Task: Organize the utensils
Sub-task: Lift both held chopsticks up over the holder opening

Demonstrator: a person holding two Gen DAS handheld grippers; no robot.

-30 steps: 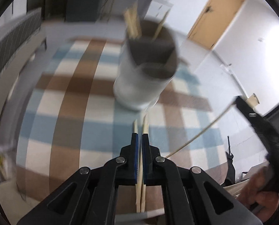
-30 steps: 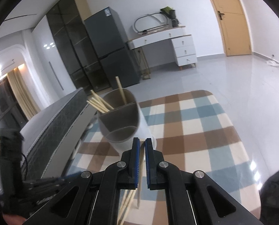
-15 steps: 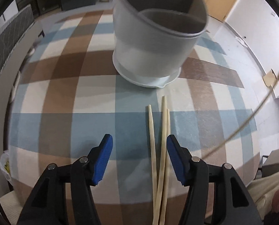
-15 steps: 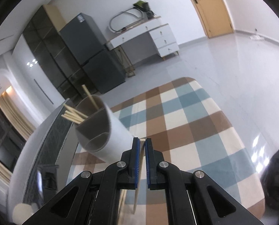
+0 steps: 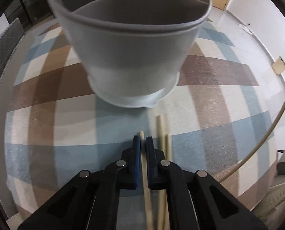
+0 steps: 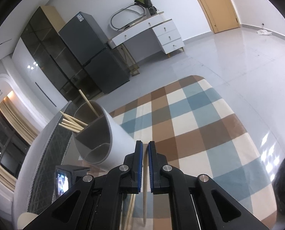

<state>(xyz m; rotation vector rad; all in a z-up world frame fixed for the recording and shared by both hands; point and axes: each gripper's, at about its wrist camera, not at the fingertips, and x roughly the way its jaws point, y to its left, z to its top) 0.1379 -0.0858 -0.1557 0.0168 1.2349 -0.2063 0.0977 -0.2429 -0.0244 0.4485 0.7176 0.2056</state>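
A home room — fridge [image 6: 92, 57], white dresser [image 6: 152, 32], checked rug [image 6: 190, 118], wooden door [image 6: 219, 5].

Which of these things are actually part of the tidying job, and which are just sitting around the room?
Part of the job:
- pale wooden chopsticks lying on the checked cloth
- white round divided utensil holder
- left gripper, shut on a chopstick
- right gripper, shut on another chopstick

Just lying about:
- dark grey fridge
- white desk with drawers
- tan door

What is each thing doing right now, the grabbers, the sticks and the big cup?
Left hand-held gripper: shut on one chopstick.
Right hand-held gripper: shut on another chopstick.
Loose chopsticks: lying on the checked cloth.
Utensil holder: upright, chopsticks in one compartment.
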